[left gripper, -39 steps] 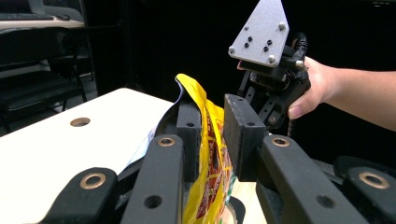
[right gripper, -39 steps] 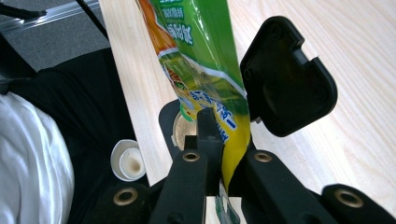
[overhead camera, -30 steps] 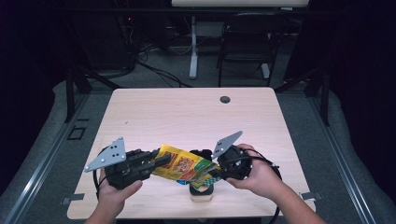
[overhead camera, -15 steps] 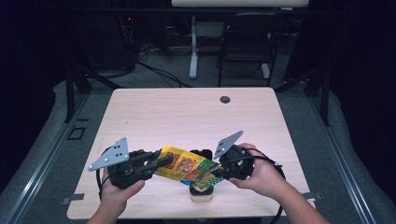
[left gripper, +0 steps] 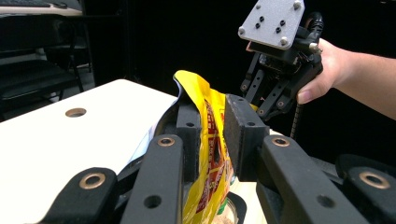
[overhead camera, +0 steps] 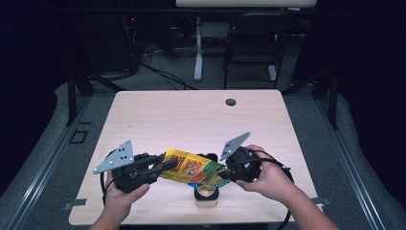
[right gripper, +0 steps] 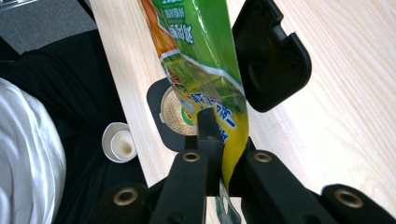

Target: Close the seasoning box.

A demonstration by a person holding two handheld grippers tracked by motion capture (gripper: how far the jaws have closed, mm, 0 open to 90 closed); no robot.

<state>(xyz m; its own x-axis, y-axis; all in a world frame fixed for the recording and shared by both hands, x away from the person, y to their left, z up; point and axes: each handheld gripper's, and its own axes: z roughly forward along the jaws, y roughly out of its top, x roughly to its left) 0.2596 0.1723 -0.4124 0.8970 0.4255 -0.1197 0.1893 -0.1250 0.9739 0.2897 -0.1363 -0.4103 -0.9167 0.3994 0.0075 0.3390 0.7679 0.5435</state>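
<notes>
A yellow and green snack bag (overhead camera: 191, 168) hangs stretched between both grippers near the table's front edge. My left gripper (overhead camera: 165, 165) is shut on its yellow end (left gripper: 208, 121), with the pads (left gripper: 243, 135) pressing the foil. On the green end (right gripper: 205, 60), my right gripper (overhead camera: 225, 173) is shut, pinching the bag's edge (right gripper: 224, 135). Directly below the bag stands a small round cup (overhead camera: 207, 194) with a black rim, holding beige powder (right gripper: 175, 114). The right gripper (left gripper: 275, 74) also shows in the left gripper view, held by a hand.
A black rounded flap (right gripper: 271, 60) sits beside the bag on the wooden table (overhead camera: 191, 120). A cable hole (overhead camera: 231, 102) lies at the far side. A small white cup (right gripper: 119, 142) rests below the table edge. A chair (overhead camera: 249, 43) stands behind the table.
</notes>
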